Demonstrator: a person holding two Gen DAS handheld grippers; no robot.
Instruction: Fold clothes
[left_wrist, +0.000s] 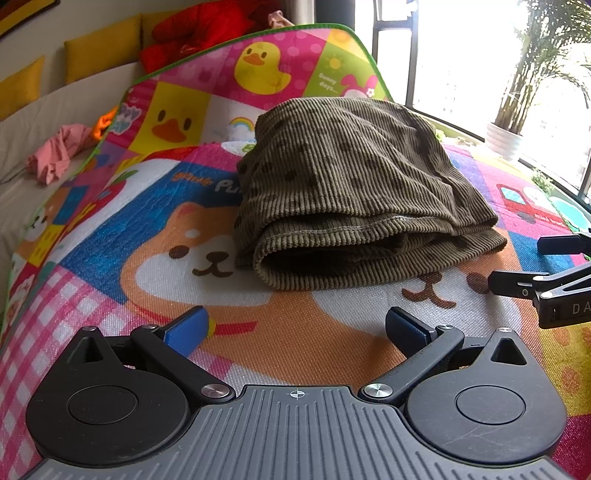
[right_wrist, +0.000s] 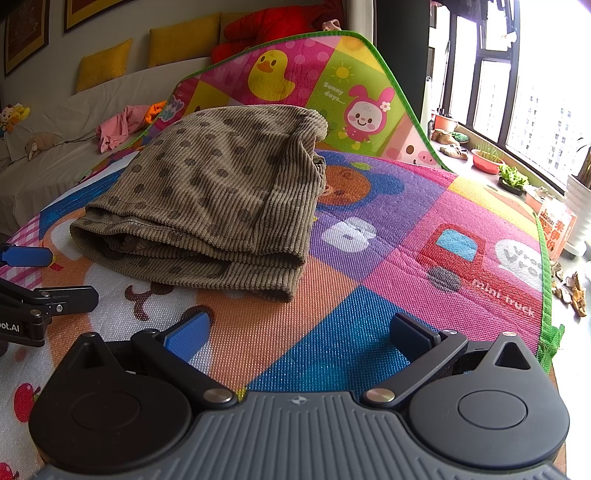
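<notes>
A brown corduroy garment with dark dots (left_wrist: 343, 192) lies folded in a thick stack on the colourful play mat (left_wrist: 295, 343); it also shows in the right wrist view (right_wrist: 218, 195). My left gripper (left_wrist: 295, 328) is open and empty, a short way in front of the stack's near edge. My right gripper (right_wrist: 299, 332) is open and empty, in front of the stack's right corner. The right gripper's fingers (left_wrist: 517, 284) show at the right edge of the left wrist view. The left gripper's fingers (right_wrist: 62, 295) show at the left edge of the right wrist view.
The mat's far end curls up behind the garment (right_wrist: 295, 74). A sofa (right_wrist: 66, 162) with yellow cushions, a pink garment (right_wrist: 118, 129) and a red one (right_wrist: 266, 26) stands at the back left. Plant pots (right_wrist: 487, 158) line the window sill on the right. The mat's right edge (right_wrist: 543, 258) drops off.
</notes>
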